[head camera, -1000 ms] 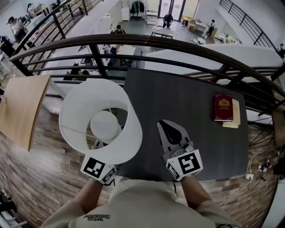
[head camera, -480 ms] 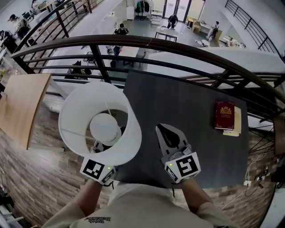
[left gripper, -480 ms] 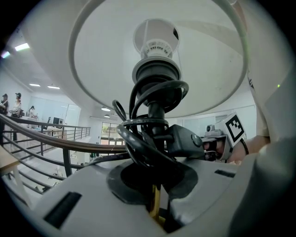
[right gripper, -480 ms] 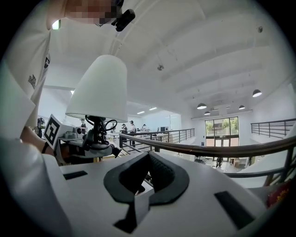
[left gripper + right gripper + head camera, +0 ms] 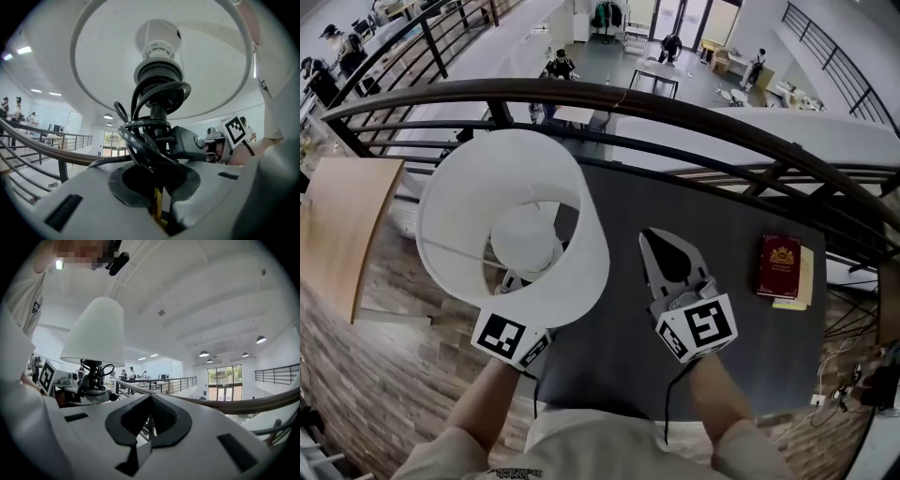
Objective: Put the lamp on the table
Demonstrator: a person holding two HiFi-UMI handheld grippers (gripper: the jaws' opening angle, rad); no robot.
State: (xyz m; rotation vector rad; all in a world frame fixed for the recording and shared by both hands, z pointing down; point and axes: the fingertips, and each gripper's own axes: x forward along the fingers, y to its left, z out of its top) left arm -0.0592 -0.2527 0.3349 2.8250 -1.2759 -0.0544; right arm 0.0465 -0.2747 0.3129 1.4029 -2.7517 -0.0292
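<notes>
Clamps the lamp (image 5: 511, 220) by its stem in the left tongs (image 5: 157, 192), nearly closed, with the cord (image 5: 140, 140) coiled above. Keeps the right tongs (image 5: 150, 416) shut and empty. Has carried both forward: now holds the shade upright and aloft, overlapping the left edge of the dark surface (image 5: 731, 216). Still needs moving fully over and lowering.

the lamp shade (image 5: 577, 262) hides the left tongs (image 5: 157, 187) and seemingly the cord (image 5: 140, 140) from the head view.
</notes>
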